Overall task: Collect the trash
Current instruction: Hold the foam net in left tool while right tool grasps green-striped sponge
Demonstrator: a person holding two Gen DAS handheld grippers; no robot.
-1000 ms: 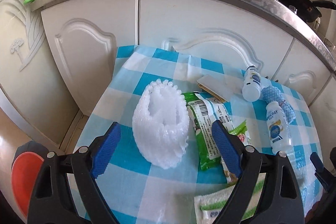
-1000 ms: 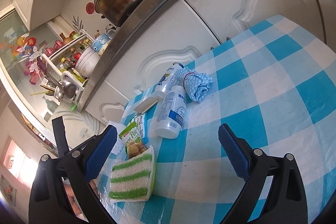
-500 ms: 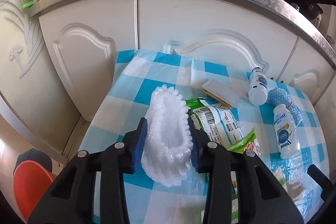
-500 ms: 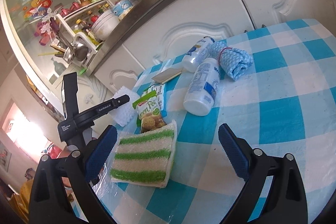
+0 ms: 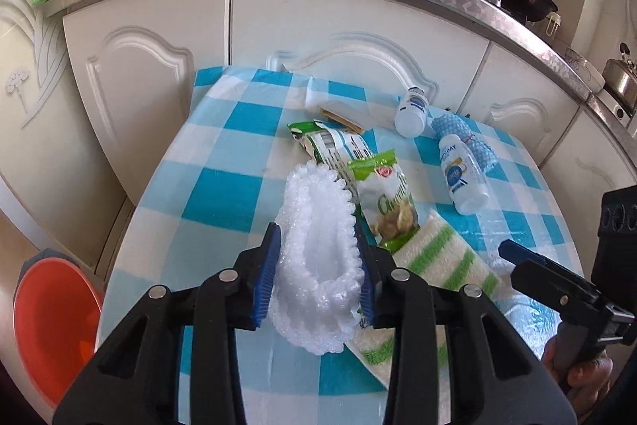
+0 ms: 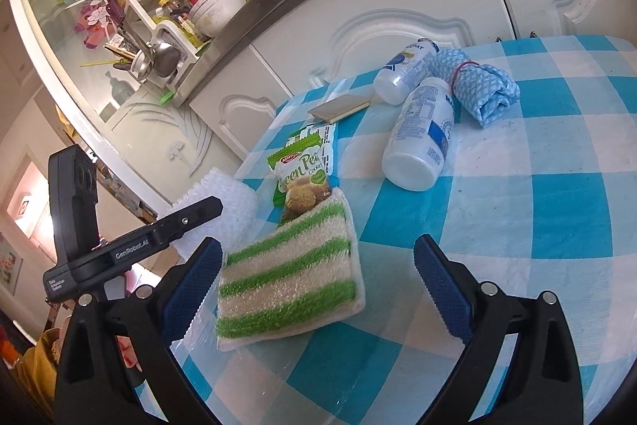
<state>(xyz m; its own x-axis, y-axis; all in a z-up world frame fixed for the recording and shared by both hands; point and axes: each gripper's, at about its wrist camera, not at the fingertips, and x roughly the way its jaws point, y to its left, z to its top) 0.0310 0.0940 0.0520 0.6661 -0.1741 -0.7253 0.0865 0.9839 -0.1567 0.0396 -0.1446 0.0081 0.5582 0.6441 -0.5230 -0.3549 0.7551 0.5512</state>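
Left gripper fingers clamped on white foam net; right gripper fingers wide, empty.

white foam net | squeezed, lifted | green snack wrapper | flat on table

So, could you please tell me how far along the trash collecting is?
Nothing looks binned yet. In hand: the left tool is shut on the white foam net. Left: the green snack wrappers and two bottles on the table; the right tool is open.
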